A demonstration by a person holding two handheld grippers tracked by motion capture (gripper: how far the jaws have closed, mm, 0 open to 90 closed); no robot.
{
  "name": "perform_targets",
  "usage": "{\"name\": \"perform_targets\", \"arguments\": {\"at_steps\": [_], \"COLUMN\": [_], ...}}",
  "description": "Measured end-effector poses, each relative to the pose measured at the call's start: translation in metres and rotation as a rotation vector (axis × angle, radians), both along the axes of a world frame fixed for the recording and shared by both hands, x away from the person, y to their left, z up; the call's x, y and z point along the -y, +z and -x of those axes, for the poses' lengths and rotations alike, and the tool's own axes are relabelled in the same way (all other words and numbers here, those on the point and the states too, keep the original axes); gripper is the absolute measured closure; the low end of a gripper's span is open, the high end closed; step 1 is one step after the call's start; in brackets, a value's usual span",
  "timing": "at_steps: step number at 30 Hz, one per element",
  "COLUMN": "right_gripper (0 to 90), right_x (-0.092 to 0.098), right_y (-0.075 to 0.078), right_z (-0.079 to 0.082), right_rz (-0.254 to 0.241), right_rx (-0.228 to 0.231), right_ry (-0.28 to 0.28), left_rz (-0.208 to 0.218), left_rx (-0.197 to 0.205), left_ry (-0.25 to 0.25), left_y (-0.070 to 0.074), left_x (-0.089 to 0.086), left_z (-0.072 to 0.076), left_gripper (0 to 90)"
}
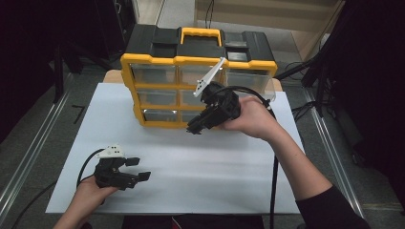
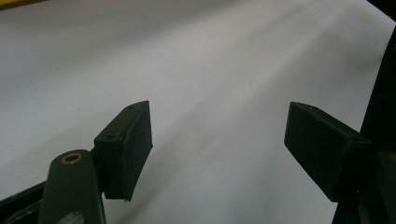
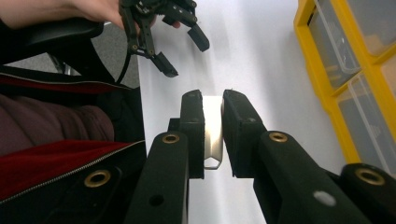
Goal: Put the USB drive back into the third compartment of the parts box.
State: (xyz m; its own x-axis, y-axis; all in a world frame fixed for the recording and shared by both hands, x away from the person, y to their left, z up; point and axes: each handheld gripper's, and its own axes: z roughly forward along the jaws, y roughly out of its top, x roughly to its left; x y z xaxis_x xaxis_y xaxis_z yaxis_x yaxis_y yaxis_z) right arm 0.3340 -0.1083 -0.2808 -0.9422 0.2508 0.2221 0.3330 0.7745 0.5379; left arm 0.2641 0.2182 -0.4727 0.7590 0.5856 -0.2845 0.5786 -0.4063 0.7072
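Observation:
A yellow and black organizer (image 1: 154, 60) with clear drawers stands at the back of the white tabletop (image 1: 200, 167); its yellow frame (image 3: 322, 79) runs along the right edge of the right gripper view. My right gripper (image 1: 194, 128) hangs in front of the lower drawers, pointing down and left. Its jaws (image 3: 213, 100) are shut on a small white part (image 3: 212, 130), thin and pale, mostly hidden between the pads. My left gripper (image 1: 138, 169) rests low at the front left with its jaws wide apart and nothing between them (image 2: 219, 121). It also appears far off as the left gripper (image 3: 184, 49).
The white surface spreads between the two grippers. Black cables trail from each gripper toward the front edge. A dark red and black jacket (image 3: 56, 158) fills the left of the right gripper view. Dark floor and metal rails (image 1: 28, 157) flank the table.

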Motion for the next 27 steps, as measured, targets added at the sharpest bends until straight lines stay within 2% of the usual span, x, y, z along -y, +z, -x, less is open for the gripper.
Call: {"name": "perform_targets", "arguments": {"at_steps": [9, 12, 13, 15, 20, 27], "right_gripper": [76.6, 76.6, 76.6, 76.6, 76.6, 76.6], "right_x": [0.007, 0.010, 0.011, 0.015, 0.022, 0.038], "right_y": [0.021, 0.028, 0.031, 0.036, 0.045, 0.067], "right_z": [-0.002, -0.003, -0.003, -0.004, -0.007, -0.013], "right_rz": [-0.010, -0.010, -0.011, -0.028, 0.003, -0.012], "right_rx": [0.013, 0.025, 0.044, 0.035, 0.056, 0.079], "right_ry": [0.004, 0.008, 0.004, 0.012, 0.028, 0.004], "left_rz": [0.007, 0.007, 0.009, 0.010, 0.009, 0.010], "left_rx": [-0.002, -0.001, 0.000, -0.002, -0.001, -0.001], "left_ry": [0.001, 0.002, 0.003, 0.003, 0.003, 0.003], "left_y": [0.001, 0.001, 0.001, 0.001, 0.001, 0.001], "left_x": [-0.001, -0.001, -0.001, -0.001, -0.001, -0.001], "left_z": [0.000, 0.000, 0.000, 0.000, 0.000, 0.000], "left_gripper": [24.9, 24.9, 24.9, 24.9, 24.9, 24.9]}}
